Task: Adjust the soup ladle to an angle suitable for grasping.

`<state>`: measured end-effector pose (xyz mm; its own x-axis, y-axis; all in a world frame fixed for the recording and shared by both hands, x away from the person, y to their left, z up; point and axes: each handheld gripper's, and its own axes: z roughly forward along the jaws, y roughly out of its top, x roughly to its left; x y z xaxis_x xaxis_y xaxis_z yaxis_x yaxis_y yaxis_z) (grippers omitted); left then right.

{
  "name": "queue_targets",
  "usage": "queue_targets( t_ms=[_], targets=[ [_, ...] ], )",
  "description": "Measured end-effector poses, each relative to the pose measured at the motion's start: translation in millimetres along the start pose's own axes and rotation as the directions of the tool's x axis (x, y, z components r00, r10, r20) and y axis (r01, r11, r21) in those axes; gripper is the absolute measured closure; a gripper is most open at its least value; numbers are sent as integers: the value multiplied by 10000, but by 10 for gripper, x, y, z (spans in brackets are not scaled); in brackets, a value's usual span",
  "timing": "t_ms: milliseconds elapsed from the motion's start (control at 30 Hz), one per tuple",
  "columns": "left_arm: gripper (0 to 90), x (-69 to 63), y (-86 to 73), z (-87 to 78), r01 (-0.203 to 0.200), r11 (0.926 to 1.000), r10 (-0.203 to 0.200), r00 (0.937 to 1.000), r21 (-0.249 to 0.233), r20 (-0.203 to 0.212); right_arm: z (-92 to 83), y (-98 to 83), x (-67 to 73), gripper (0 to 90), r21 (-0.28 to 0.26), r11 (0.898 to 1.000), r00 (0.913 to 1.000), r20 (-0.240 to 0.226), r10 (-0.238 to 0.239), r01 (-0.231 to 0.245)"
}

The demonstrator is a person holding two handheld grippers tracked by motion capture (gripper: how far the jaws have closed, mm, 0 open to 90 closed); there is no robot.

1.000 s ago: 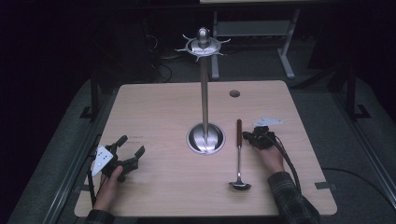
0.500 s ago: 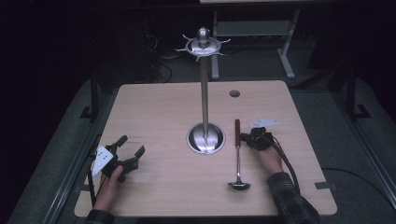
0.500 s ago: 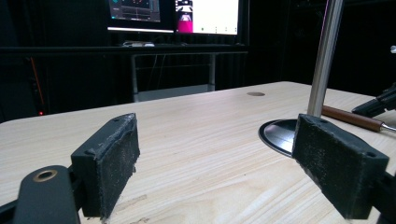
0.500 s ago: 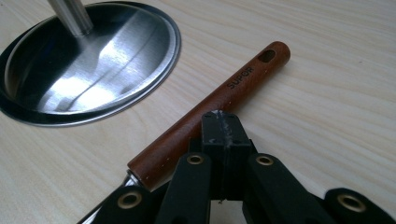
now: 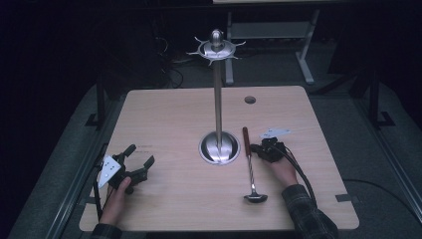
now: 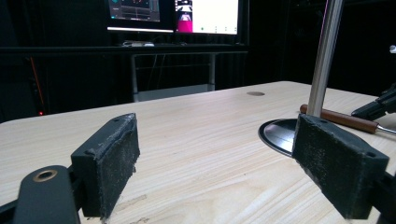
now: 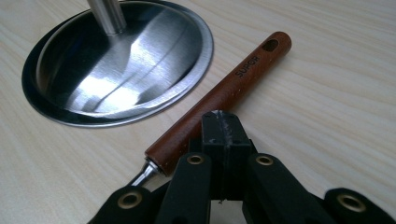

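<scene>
Just ahead of the right tool, whose jaws are pressed together on nothing, the ladle lies on the bench; whether they touch its handle is unclear. Its long axis runs crosswise to this tool, bowl toward the person. The left tool gapes apart.

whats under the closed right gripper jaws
The right gripper, shut, rests over the ladle's wooden handle lying on the table. The handle's part beneath the jaw tips is covered.
</scene>
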<state>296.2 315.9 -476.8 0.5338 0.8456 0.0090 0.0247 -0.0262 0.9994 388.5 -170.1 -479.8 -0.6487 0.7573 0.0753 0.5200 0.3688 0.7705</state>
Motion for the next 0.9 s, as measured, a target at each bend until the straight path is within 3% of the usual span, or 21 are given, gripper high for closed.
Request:
queue_targets(
  t_ms=[367, 567, 733, 900],
  targets=[
    [144, 2, 1, -1, -38, 10000, 38, 10000, 22, 18, 37, 21, 70, 897, 71, 9995, 9990, -315, -307, 309],
    [143, 3, 1, 0, -25, 10000, 25, 10000, 12, 34, 26, 12, 54, 896, 71, 9999, 9987, -494, -141, 145],
    [144, 7, 0, -1, 9, 10000, -9, 10000, -9, 77, -172, 86, 109, 897, 891, 9960, 9991, -433, -18, 57],
    [143, 6, 0, -1, -49, 10000, 49, 10000, 24, 64, -394, 92, 238, 897, 2081, 9781, 9949, -978, 232, -23]
  ],
)
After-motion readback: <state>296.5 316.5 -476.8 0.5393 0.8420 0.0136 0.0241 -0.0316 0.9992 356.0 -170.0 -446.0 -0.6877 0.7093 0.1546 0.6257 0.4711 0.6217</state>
